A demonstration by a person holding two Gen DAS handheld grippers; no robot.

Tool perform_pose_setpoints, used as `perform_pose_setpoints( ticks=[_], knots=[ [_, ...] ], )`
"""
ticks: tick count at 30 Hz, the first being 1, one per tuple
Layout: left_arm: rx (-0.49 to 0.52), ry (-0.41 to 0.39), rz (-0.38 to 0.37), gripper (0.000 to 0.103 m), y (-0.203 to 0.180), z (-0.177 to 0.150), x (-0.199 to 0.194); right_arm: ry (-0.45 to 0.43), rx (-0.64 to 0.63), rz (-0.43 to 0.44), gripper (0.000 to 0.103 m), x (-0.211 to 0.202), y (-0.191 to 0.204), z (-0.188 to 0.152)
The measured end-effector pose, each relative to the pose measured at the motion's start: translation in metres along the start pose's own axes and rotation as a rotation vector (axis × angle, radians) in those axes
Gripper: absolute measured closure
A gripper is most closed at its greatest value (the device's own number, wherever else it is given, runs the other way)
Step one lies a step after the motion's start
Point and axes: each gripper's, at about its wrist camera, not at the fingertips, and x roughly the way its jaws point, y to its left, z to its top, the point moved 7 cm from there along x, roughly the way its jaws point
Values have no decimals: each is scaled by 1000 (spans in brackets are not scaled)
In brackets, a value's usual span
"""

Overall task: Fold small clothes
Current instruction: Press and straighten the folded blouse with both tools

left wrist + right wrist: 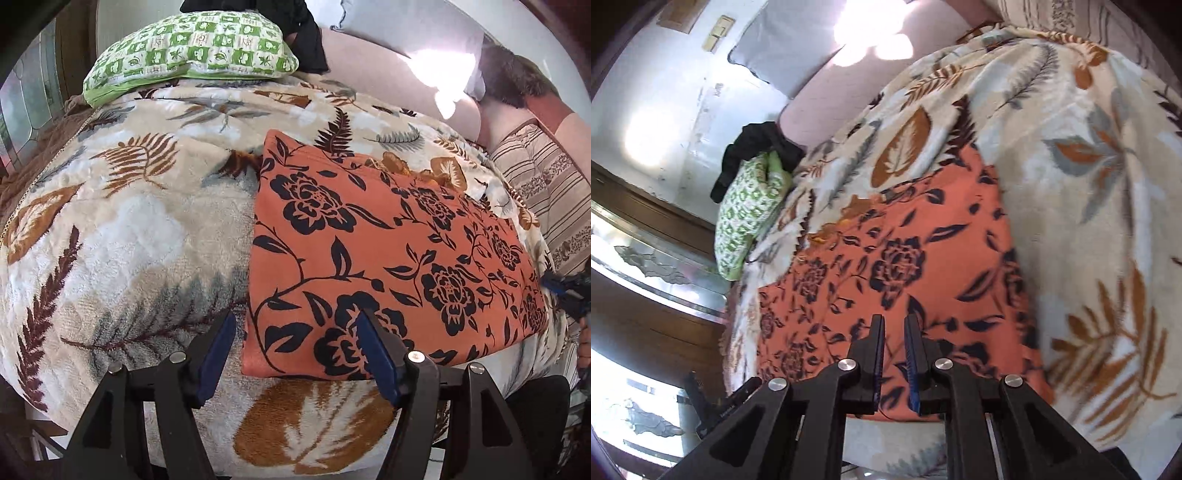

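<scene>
Lying under both open fingers [376, 354], orange cloth [388, 251]

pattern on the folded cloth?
Orange cloth with dark navy flowers and vines; clearest in the left wrist view.

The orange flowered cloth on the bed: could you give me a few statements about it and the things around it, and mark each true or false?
1. The orange flowered cloth lies flat on a leaf-patterned blanket. True.
2. The left claw is clamped on the cloth. False: its jaws stand wide apart with nothing pinched between them.
3. A green checked pillow sits at the far end of the bed. True.
4. The cloth is crumpled into a ball. False: it is a neat, flat rectangle.
5. The right claw holds the black garment. False: its jaws are only a narrow gap apart and hold nothing; the garment lies beside the pillow.
</scene>
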Motion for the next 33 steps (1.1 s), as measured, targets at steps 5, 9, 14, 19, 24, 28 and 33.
perform_pose_setpoints(
  ticks=[5, 9, 14, 19, 24, 28, 33],
  knots=[
    [-71, 55, 30, 33, 19, -11, 9, 32, 144, -77, 86, 16, -43, -7],
    [-62, -13, 5, 33, 12, -1, -10, -20, 37, -92, 85, 3, -8, 11],
    [-27, -68, -50, 33, -13, 18, -19, 6, 70, -116, 66, 31, -23, 25],
    [23, -86, -75, 32, -39, 28, -17, -25, 102, -129, 59, 23, -24, 33],
    [41, -50, -100, 32, -61, 33, 8, -51, 47, -91, 32, 34, -3, 56],
    [63, 21, -60, 32, -66, 29, 34, -3, 160, -125, 31, 45, -40, 59],
    [43, 18, -37, 32, -63, 27, 39, -93, 60, -8, 24, 13, 1, 50]
  ],
)
